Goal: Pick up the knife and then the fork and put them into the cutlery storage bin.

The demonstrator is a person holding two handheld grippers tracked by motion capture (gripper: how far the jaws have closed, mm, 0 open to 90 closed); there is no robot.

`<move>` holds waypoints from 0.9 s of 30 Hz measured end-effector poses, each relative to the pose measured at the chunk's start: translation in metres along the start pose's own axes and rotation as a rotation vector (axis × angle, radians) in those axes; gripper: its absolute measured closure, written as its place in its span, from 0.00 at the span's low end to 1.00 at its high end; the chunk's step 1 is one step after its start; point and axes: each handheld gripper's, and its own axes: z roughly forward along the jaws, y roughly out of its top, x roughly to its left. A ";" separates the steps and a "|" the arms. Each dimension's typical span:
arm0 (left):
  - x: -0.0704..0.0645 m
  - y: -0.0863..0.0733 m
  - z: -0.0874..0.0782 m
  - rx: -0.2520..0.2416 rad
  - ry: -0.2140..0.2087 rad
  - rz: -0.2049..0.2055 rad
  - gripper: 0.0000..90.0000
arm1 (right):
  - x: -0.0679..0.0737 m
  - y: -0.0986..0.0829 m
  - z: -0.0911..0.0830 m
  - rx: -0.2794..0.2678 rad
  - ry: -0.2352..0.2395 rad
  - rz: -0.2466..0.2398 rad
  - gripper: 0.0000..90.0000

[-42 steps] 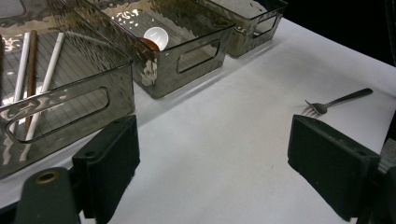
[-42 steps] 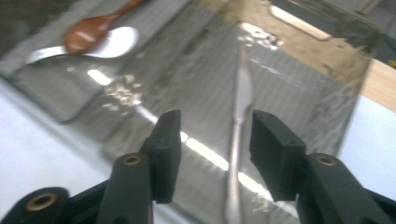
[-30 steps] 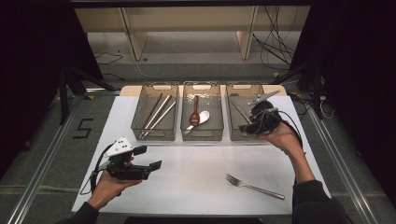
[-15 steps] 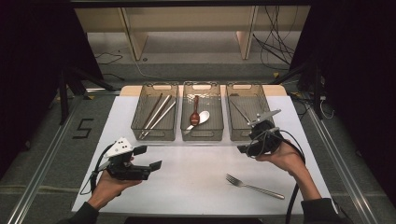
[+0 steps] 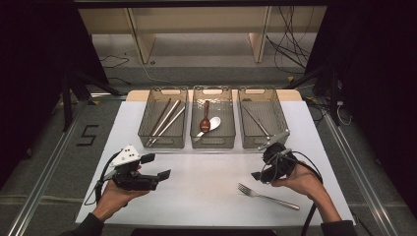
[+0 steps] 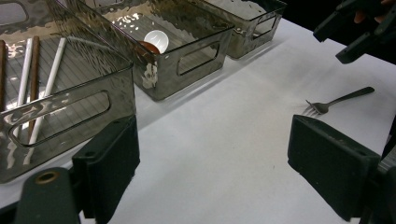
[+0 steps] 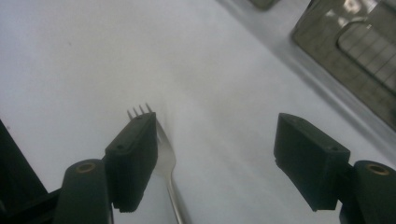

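Right gripper [image 5: 257,175] is coming back from the right bin [image 5: 262,124] toward the person and dropping down over the fork [image 5: 268,196], so it was up at that bin a second ago and is now sitting just behind the fork's tines; judging from that, the drop-off at the bin is over and the fork pick is starting. Its jaws are standing wide and holding nothing. The fork is lying flat on the white table [image 5: 206,182], nearer the person than all three bins, tines pointing left. Left gripper [image 5: 157,167] is staying put well to the left of the fork, jaws also wide, nothing between them, hand just resting. Behind the fork, the right bin is holding one thin utensil, the middle bin [image 5: 212,123] a brown spoon and a white spoon, the left bin [image 5: 163,123] a few chopsticks. View differences: the right gripper view is showing the fork [image 7: 163,154] running up beside and behind its left-hand jaw, tines poking out past the pad, so the fork is not centred in the gap yet; the high view is too coarse for that. The left gripper view is showing the fork [image 6: 336,100] side-on, with the right gripper [image 6: 359,28] hovering above and apart from it, no contact.
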 end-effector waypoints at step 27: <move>0.000 0.000 0.000 -0.003 -0.001 -0.003 0.18 | 0.016 -0.041 0.024 0.249 0.013 -0.058 0.59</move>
